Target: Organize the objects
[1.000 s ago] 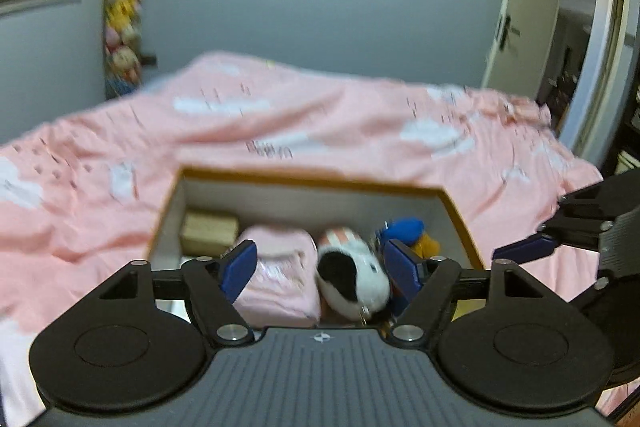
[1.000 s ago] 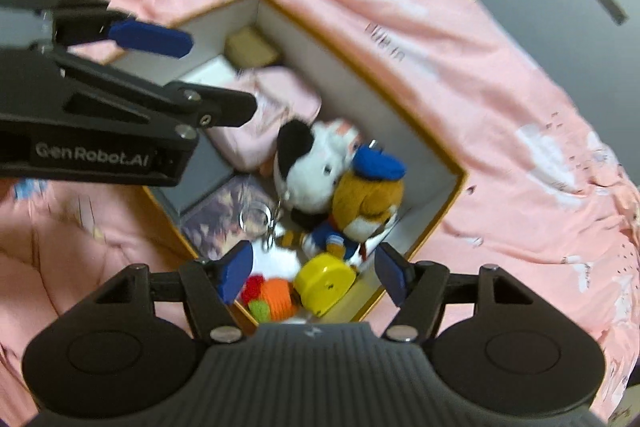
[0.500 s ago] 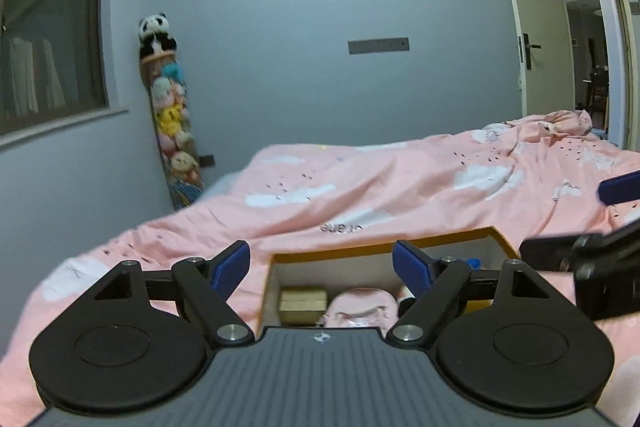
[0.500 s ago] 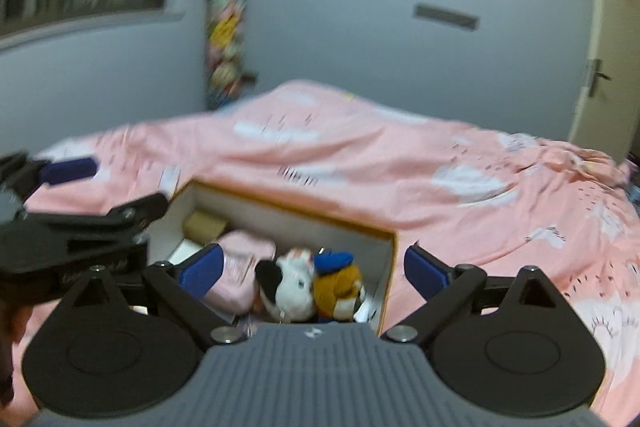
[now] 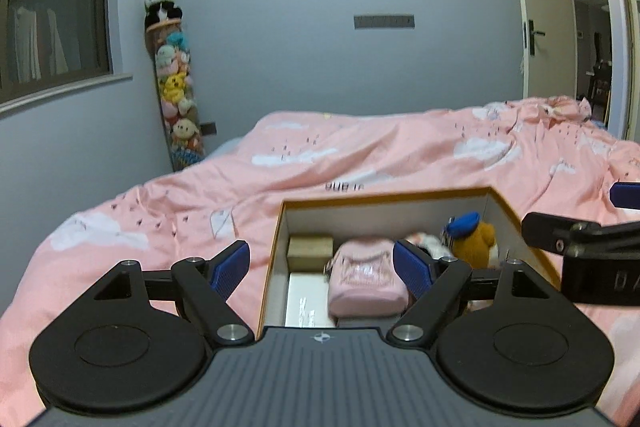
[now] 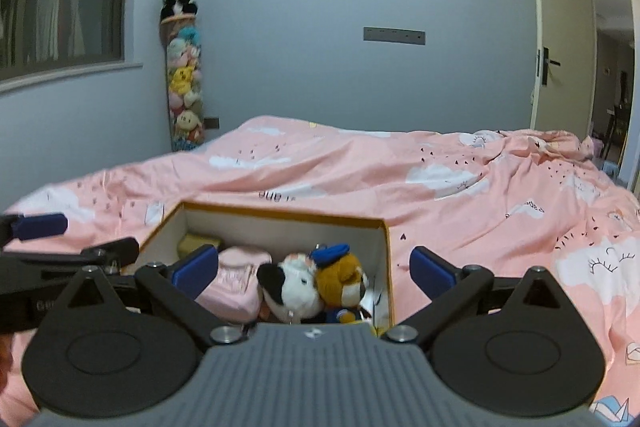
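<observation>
Standing by the bed [image 6: 460, 187], I see the open box [image 6: 280, 217] resting on the soft pink duvet, and everything else sits in relation to that box. Inside it lie a pink pouch [image 5: 366, 281], a black-and-white plush [image 6: 294, 285], an orange plush with a blue cap [image 6: 342, 277], a small tan block [image 5: 310, 249] in the far corner and a white sheet [image 5: 306, 301] on the box floor.

The left gripper [image 5: 322, 267] hangs at the box's near edge, fingers spread wide with nothing between them. The right gripper [image 6: 314, 273] hovers at the same near side, its jaws opening and empty, with the plush toys merely lying beyond the gap.

The risk, as I judge it, is the footing: the box stands on yielding bedding, so a push on its wall could tip or slide it. The two grippers also sit close together over the box and could knock one another. The plush toys lie pressed together, so a careless reach might catch both, or snag the pouch.
</observation>
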The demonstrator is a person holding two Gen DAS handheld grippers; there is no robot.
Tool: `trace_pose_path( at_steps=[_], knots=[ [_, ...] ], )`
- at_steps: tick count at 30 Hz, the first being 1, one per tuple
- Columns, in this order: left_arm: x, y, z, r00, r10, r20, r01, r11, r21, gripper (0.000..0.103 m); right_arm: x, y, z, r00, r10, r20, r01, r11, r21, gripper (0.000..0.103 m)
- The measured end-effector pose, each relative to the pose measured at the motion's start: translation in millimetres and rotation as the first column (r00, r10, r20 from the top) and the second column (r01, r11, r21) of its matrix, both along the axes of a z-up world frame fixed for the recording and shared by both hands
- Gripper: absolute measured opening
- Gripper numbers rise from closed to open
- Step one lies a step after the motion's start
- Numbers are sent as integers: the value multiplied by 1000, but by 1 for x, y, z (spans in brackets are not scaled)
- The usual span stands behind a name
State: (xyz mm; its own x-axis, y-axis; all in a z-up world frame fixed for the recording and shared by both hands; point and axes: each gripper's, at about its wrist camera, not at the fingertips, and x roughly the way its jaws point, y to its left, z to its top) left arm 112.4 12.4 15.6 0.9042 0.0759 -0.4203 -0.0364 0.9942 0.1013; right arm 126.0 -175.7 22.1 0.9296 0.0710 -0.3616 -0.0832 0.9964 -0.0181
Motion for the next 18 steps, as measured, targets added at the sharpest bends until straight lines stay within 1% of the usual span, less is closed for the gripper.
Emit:
trace_pose_path(
  at_steps=[3, 7, 10, 14, 18],
  knots=[
    [-1, 2, -13, 999, 5, -45, -5, 1000, 2, 95, 0, 7, -11, 1000, 22, -21, -22, 1000, -16, 102],
    [-1, 6, -29, 994, 13, -104, -15, 1000, -19, 95, 3, 8, -27, 997, 28, -65, -30, 999, -21, 102],
    [-1, 8, -42, 990, 35, -135, -36, 999, -5, 95, 6, 7, -38, 996, 10, -92, -14, 999, -39, 102],
    [-1, 10, -53, 982, 46, -185, -51, 999, -19, 95, 9, 1, -49, 992, -18, -126, 16, 1000, -17, 102],
    [-1, 9, -59, 976, 48, -213, -53, 999, -14, 95, 11, -1, -57, 989, -31, -148, 30, 999, -13, 102]
  ],
)
